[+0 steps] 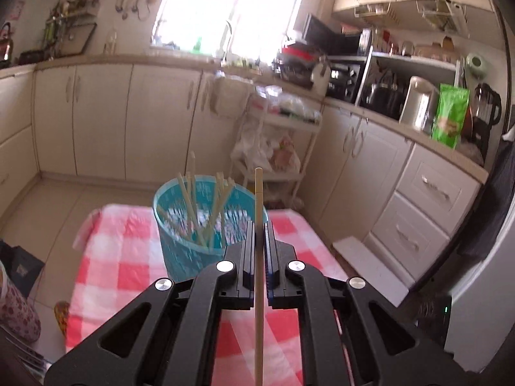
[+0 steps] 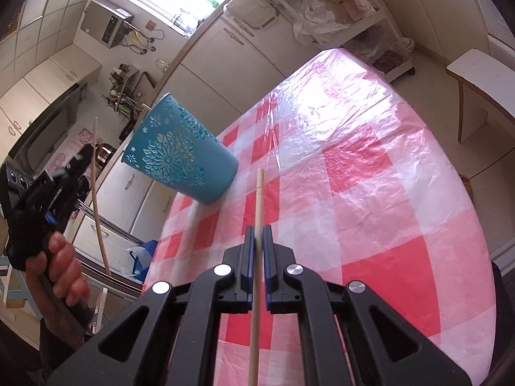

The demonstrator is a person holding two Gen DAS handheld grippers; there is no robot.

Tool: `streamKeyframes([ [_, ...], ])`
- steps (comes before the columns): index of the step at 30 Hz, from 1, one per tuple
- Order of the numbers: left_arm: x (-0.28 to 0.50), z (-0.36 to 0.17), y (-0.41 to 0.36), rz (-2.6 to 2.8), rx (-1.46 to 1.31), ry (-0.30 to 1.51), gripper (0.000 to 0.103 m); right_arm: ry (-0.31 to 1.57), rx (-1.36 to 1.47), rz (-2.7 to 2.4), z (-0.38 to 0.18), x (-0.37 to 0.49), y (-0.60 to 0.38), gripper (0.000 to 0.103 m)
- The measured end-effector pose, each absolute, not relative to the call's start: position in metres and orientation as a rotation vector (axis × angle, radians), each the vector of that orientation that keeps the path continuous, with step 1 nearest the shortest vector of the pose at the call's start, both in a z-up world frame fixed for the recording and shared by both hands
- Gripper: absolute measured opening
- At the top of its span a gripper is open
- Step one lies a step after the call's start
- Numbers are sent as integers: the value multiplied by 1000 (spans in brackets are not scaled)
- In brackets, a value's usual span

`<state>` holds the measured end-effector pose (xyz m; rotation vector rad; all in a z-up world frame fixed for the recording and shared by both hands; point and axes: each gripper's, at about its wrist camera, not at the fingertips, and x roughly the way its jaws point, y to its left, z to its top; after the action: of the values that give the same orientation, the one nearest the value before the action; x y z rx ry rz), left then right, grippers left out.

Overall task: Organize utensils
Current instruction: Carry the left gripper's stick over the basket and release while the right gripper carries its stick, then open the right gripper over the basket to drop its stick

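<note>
the left gripper (image 1: 258,225) is clamping a pale wooden chopstick (image 1: 258,193) between its closed jaws, the stick running along the fingers and poking out past their tips, just in front of the teal holder (image 1: 180,251), which is standing on the red-and-white checked tablecloth (image 1: 106,257) with several more chopsticks (image 1: 206,206) leaning inside it. the right gripper (image 2: 256,230) is likewise pinching a second chopstick (image 2: 259,193) in closed jaws, its tip pointing at the cloth just right of the holder's base, while left of the holder a hand (image 2: 61,267) is gripping the other tool.
</note>
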<state>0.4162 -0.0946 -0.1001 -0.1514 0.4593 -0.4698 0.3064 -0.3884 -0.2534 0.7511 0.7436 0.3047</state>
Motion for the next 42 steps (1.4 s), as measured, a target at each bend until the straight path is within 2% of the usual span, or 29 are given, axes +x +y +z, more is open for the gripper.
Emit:
streamKeyframes([
  [4,441,-62,-79,-398,-207,295,5,714,788,306,-259,307,-392,6],
  [9,472,-38,-71,-317,-268,170,5,719,821,302,-271,309,-396,6],
  [14,501,-40,-79,-244,-248,109,5,715,842,314,-274,308,-397,6],
  [25,520,-113,-95,-207,-180,253,5,695,863,328,-276,306,-400,6],
  [35,483,-145,-68,-198,-180,323,5,625,889,369,-256,302,-397,6],
  [38,462,-156,-50,-179,-212,338,10,586,895,387,-239,310,-393,6],
  [40,448,-171,-36,-162,-244,369,18,537,888,415,-217,323,-387,6],
  [42,436,-186,-26,-150,-269,397,19,475,864,445,-188,341,-379,6],
])
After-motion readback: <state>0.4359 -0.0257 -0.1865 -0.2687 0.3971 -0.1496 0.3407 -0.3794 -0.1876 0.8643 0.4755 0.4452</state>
